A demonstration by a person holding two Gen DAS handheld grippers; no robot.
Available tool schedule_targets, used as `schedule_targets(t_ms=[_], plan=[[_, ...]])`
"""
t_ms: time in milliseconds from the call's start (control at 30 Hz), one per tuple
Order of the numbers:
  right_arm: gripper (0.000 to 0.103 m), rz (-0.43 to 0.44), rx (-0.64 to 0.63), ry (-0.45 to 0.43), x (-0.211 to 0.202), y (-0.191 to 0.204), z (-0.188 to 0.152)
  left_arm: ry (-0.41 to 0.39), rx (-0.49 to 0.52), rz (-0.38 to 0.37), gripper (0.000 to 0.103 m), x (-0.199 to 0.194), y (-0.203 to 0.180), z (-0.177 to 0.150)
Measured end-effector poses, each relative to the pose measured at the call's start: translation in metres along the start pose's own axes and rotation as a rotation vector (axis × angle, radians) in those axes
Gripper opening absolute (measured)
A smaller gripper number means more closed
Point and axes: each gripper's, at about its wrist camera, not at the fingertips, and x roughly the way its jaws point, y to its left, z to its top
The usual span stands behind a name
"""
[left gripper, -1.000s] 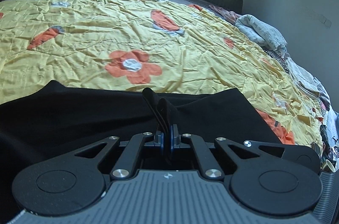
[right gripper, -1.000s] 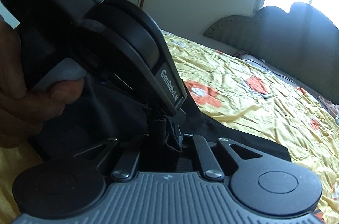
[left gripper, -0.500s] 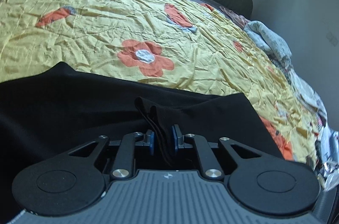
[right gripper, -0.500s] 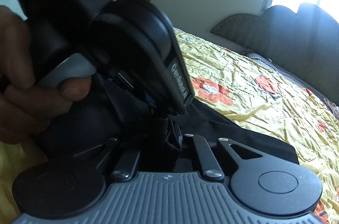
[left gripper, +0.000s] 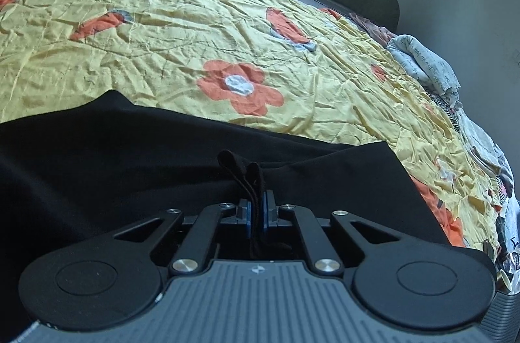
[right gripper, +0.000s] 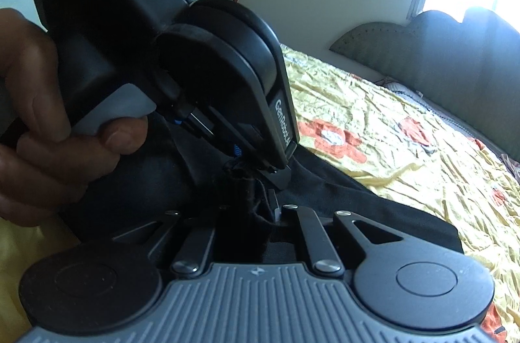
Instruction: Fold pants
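left gripper regripped, clamped on pants hem again beside right gripper, also clamped; fold can proceed.

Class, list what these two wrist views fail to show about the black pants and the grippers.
- Black fabric pants: near part hidden by left gripper body; left wrist view.
- Right gripper pads: buried in bunched cloth; right wrist view.
- Hand: cut off by left edge, right wrist view.

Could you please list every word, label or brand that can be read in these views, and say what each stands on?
"DAS" and "Data Acquisition System": on the body of the left gripper.
"GenRobot.ai": on its side edge.
Print on the grey-white cloth at the bed's far edge: too small to read.
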Motion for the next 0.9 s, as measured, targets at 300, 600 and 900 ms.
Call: schedule_targets(t_ms=[300, 600, 900], plan=[[0.032, 0.150, 0.043, 0.037, -0.018, -0.039, -0.003, -0.001, 0.051, 0.026, 0.007, 0.000, -0.007, -0.001], [0.032, 0.233, 0.407, -0.027, -0.026, -0.128, -0.014, -0.005, 0.063, 0.036, 0.007, 0.000, -0.009, -0.003], [0.032, 0.213, 0.697, -0.112, -0.030, -0.150, -0.034, -0.008, 0.066, 0.032, 0.007, -0.002, -0.008, -0.001]])
